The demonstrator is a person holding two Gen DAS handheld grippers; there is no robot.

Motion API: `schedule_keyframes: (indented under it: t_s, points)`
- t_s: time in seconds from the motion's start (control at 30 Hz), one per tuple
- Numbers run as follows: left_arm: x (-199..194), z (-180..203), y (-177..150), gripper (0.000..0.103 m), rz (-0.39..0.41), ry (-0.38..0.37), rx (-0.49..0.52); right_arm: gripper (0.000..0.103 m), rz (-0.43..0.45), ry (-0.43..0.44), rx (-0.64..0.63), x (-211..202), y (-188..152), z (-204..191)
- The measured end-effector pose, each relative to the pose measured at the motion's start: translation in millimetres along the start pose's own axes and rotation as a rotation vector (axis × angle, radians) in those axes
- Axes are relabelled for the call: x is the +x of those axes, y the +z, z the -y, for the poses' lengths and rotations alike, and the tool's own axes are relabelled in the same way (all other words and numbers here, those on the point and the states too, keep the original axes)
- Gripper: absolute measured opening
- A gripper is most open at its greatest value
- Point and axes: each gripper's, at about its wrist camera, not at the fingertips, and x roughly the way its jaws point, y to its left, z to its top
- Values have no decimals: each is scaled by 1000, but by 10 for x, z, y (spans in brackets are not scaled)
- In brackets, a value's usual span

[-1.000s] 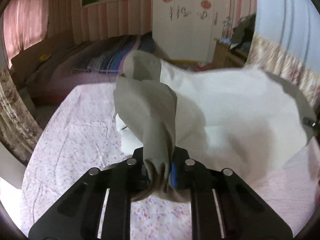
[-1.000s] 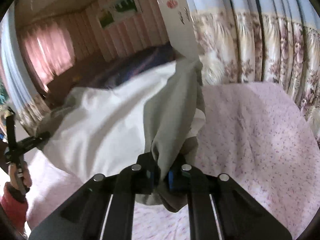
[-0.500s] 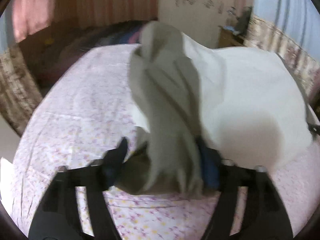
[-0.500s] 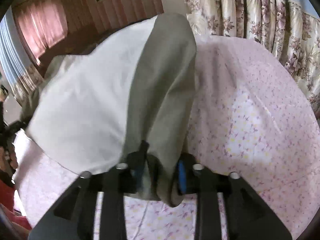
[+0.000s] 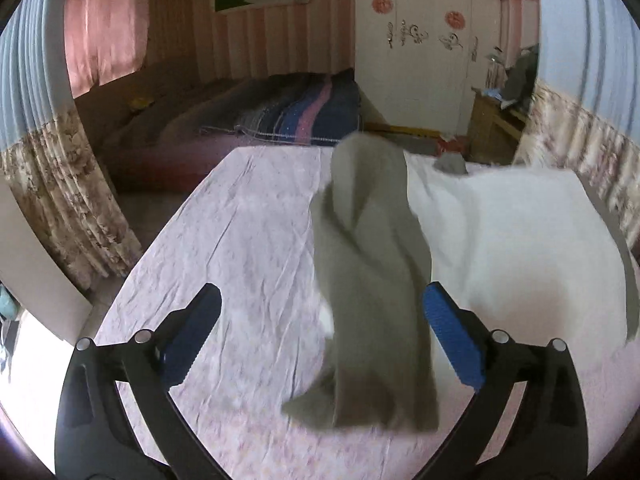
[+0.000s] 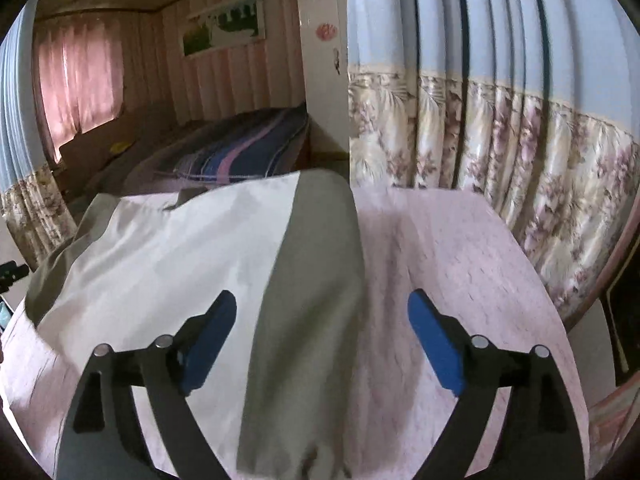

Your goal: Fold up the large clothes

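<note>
step: release after laying the garment [image 5: 500, 240] down on the bed [image 5: 256, 216]. My read: both sleeves just dropped, next is smoothing and re-gripping for a fold.
left gripper [image 5: 322, 326]: jaws wide apart, nothing clamped. Blue pads [image 5: 452, 344] stand clear of the cloth on both sides.
right gripper [image 6: 322, 334]: jaws wide apart too, nothing held.
garment: white body with 2 grey sleeves, spread across the pink floral sheet. Far edge looks slightly humped, not fully flat.
left sleeve [image 5: 372, 280]: grey strip running from the far edge toward the camera, between the left fingers but nearer the right-hand pad. Its end lies bunched and slightly blurred below the fingertips.
right sleeve [image 6: 312, 308]: grey strip lying between the right fingers, roughly centred, cuff end crumpled at the bottom of the view. White body extends under the left-hand finger.
do it well: back both grippers straight off so no pad snags the loose cuffs. Let the cloth settle before re-gripping.
next grip: take each sleeve higher up near the shoulder seam, not the crumpled cuff, and pinch 1 layer cleanly.
risk: thin fabric, likely to drag with a finger and undo the lay. Left sleeve is twisted, so flatten it first.
symmetry: move both sides together to keep the body square on the bed.
</note>
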Motion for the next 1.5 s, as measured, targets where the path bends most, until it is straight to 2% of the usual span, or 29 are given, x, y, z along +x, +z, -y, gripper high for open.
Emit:
schedule_keyframes:
  t_s: [0.1, 0.17, 0.23, 0.27, 0.3, 0.33, 0.37, 0.4, 0.43, 0.47, 0.5, 0.6, 0.7, 0.77, 0.83, 0.9, 0.97, 1.0, 1.03, 1.13, 1.17, 1.2, 1.23, 1.27, 1.3, 1.4, 1.5]
  points:
    - [247, 50, 191, 100, -20, -47, -19, 88, -11, -24, 12, 222, 51, -10]
    - [486, 123, 269, 100, -53, -36, -2, 88, -56, -31, 31, 462, 93, 55]
    - [688, 175, 298, 95, -110, -35, 0, 88, -121, -23, 73, 679, 128, 119]
    - [754, 198, 307, 86, -127, -49, 4, 88, -133, -10, 81, 716, 133, 122]
    - [824, 234, 305, 71, -149, -63, 13, 87, -141, 3, 81, 746, 144, 114]
    - [867, 268, 307, 64, -158, -57, 23, 81, -140, 6, 65, 748, 146, 69]
    - [898, 293, 312, 51, -156, -47, 35, 73, -142, 13, 49, 751, 151, 25]
    - [927, 319, 320, 39, -156, -52, 40, 48, -156, 17, 42, 766, 150, -15]
    - [957, 319, 325, 31, -159, -63, 40, 10, -166, 20, 38, 772, 142, -45]
    - [984, 318, 329, 19, -164, -68, 37, 4, -172, 25, 30, 776, 142, -82]
    - [1018, 305, 338, 14, -169, -73, 32, 4, -158, 3, -4, 754, 159, -150]
    - [999, 317, 424, 8, -123, -67, 35, 2, -81, -51, -83, 627, 263, -246]
    - [921, 373, 485, 8, -58, -42, 69, 2, -10, -93, -103, 475, 385, -266]
    - [1026, 402, 491, 9, -75, -21, 100, 2, -44, -134, -124, 603, 376, -243]
    - [1277, 364, 414, 10, -154, -13, 95, 2, -119, -140, -115, 853, 267, -158]
    - [1364, 317, 340, 11, -171, -3, 98, 3, -157, -146, -95, 1006, 160, -69]
    - [1393, 240, 302, 13, -178, -5, 81, 6, -184, -129, -21, 1071, 112, 88]
    - [1386, 204, 307, 15, -182, -3, 71, 8, -184, -119, 13, 1036, 128, 157]
    - [1358, 166, 320, 17, -184, 0, 61, 17, -175, -113, 27, 985, 134, 185]
    - [1169, 99, 370, 22, -163, 60, 61, 20, -120, -79, 56, 595, 215, 200]
    - [1012, 89, 388, 34, -138, 79, 59, 25, -91, -49, 61, 426, 220, 153]
    - [887, 89, 397, 50, -114, 88, 55, 45, -71, -36, 63, 313, 221, 100]
    - [741, 115, 406, 58, -82, 97, 52, 68, -38, -22, 55, 143, 179, -44]
    - [581, 169, 404, 71, -46, 106, 48, 72, -11, 0, 38, 22, 118, -182]
    - [402, 252, 376, 74, -11, 103, 41, 73, -4, 33, 17, -47, 41, -334]
    - [110, 597, 212, 76, 40, 36, 62, 73, -12, 105, -21, -97, -164, -712]
    - [145, 903, 28, 82, 37, 38, 96, 73, -49, 105, -79, 16, -370, -1059]
